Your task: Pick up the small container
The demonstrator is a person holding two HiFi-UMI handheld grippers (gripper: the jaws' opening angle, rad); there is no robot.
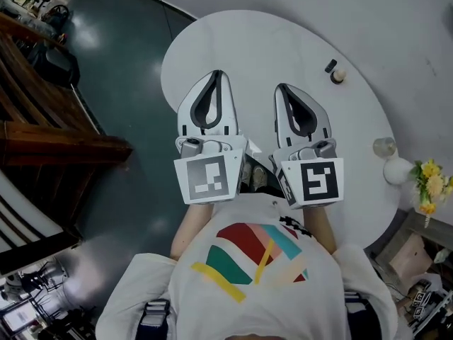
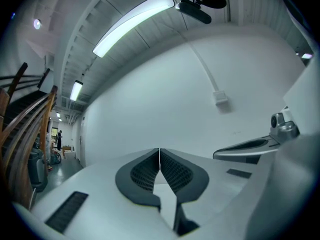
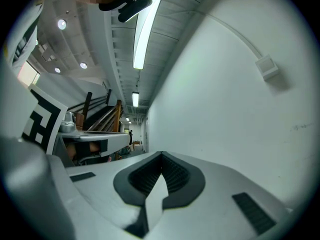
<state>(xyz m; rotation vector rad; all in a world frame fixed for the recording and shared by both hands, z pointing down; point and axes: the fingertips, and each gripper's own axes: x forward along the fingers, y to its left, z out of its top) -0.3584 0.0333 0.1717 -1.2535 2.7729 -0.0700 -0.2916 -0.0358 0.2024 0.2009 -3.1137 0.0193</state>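
Head view: we hold the left gripper (image 1: 216,74) and the right gripper (image 1: 282,88) side by side over the table (image 1: 269,41), both clenched and empty; the small container (image 1: 338,75) sits ahead and to the right of the right gripper, well apart; if we arrive with the tips closed, we would likely shove or topple it; a wide swing right could clip the glass (image 1: 384,146) or the vase (image 1: 398,170).

Left gripper view: jaws meet on nothing; we point level at a white wall.

Right gripper view: jaws together, bare, level; the left gripper rides alongside on its left.
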